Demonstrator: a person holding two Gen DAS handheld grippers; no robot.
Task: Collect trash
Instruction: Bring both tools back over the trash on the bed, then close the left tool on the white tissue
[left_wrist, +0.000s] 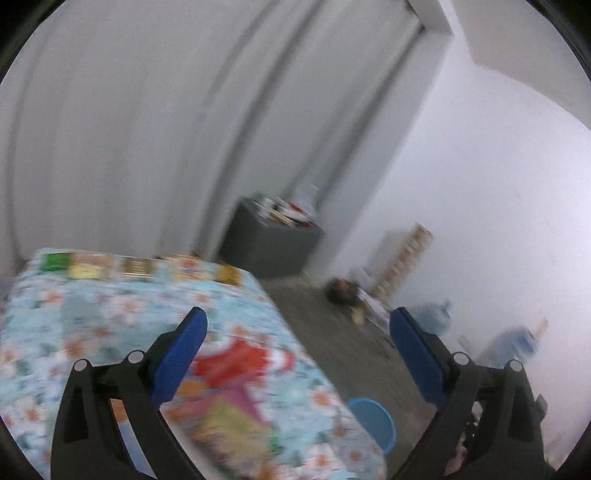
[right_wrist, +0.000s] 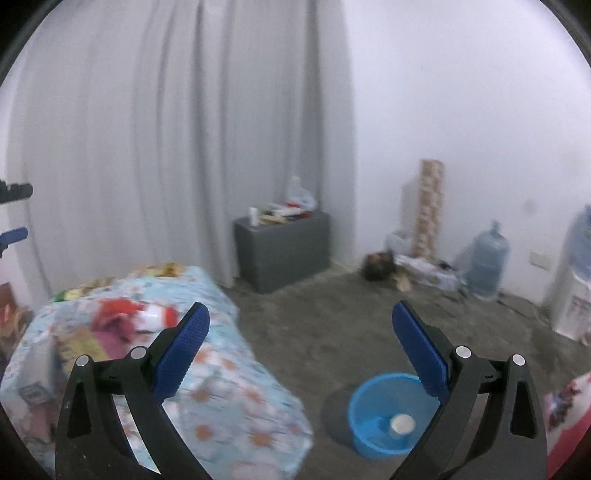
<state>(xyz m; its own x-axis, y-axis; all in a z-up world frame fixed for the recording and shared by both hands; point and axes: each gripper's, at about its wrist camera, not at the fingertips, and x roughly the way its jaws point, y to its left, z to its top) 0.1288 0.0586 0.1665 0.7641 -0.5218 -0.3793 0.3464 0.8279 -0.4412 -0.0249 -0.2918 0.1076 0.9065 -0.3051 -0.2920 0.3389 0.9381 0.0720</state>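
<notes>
Soft, dim, hazy light — both fisheye views bend at their dark rims, the left wrist view smeared by motion blur.

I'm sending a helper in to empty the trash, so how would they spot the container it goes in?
Find the bed with the flowery blue cover. On the grey floor beside its near corner stands a round blue bin, holding a white object. It is the only open blue tub there.
</notes>
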